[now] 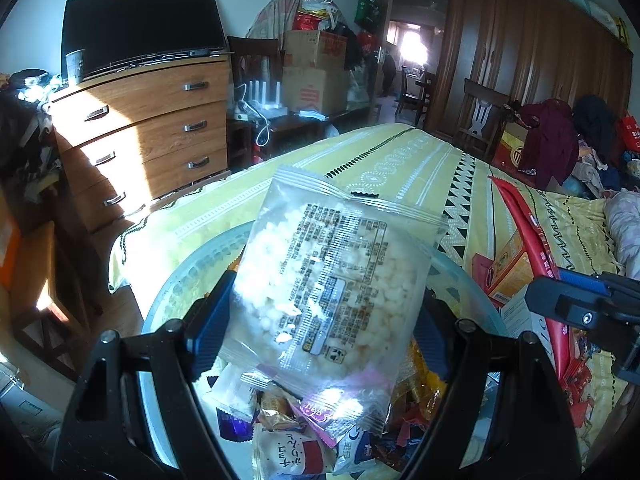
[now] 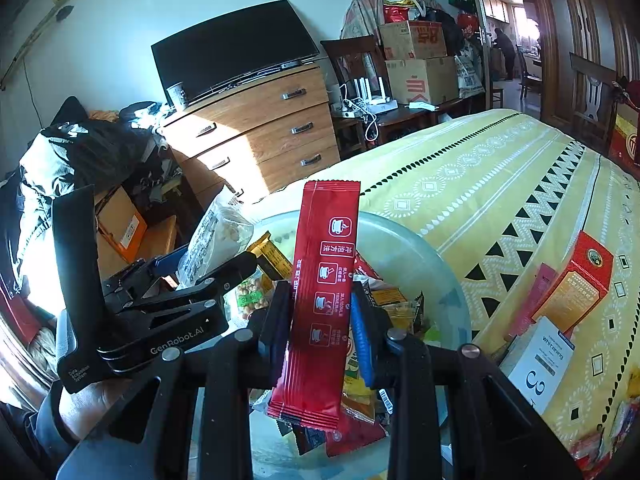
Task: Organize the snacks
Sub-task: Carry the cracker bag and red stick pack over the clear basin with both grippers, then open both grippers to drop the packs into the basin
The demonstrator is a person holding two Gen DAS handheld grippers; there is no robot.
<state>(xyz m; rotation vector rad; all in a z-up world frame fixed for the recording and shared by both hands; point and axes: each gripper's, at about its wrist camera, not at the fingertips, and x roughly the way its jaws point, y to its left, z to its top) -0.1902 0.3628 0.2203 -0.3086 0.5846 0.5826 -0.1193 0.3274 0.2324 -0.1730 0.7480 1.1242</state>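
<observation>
Lived-in home bedroom: bed under yellow patterned cover at frame right, wooden dresser with television at upper centre, stacked cardboard boxes, dark wardrobe at upper right.

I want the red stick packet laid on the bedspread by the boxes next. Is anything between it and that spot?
Nothing visible: the red stick packet is up in the right tool, clear of the bowl.

Both fisheye views bend straight lines strongly and darken to black at the corners. We see hard sunlight entering from the left, striking the dresser front and leaving sharp-edged shadow beside it. The far doorway window is blown out. Glare whitens the clear snack bag.
</observation>
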